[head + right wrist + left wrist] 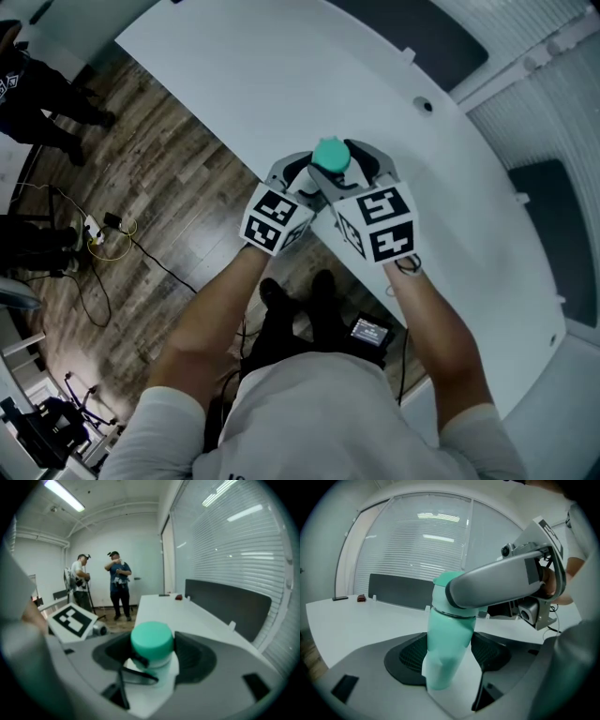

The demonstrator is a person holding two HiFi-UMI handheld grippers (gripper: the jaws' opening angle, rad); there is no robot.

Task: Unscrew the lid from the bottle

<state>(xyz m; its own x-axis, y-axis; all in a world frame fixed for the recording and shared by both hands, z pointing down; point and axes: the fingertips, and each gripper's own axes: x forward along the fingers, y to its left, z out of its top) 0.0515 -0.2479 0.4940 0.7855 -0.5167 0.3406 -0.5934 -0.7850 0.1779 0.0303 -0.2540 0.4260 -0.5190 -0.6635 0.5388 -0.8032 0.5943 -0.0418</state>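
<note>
White table [281,84], window blinds [422,541]; left claw [449,660] tight around bottle [451,627], right claw [153,662] around lid [151,640].

Bright ceiling strip lights [64,495], dark fisheye corners, soft near-field blur

The bottle [447,644] is mint green with a paler, whitish label, and its lid [151,640] is a deeper teal. The left gripper [449,665] and right gripper [152,657] are grey, with black mesh-textured pads [405,660]. Their marker cubes [277,218] carry black squares on white. The table [244,84] is white and the floor [159,187] is dark wood planks.
</note>
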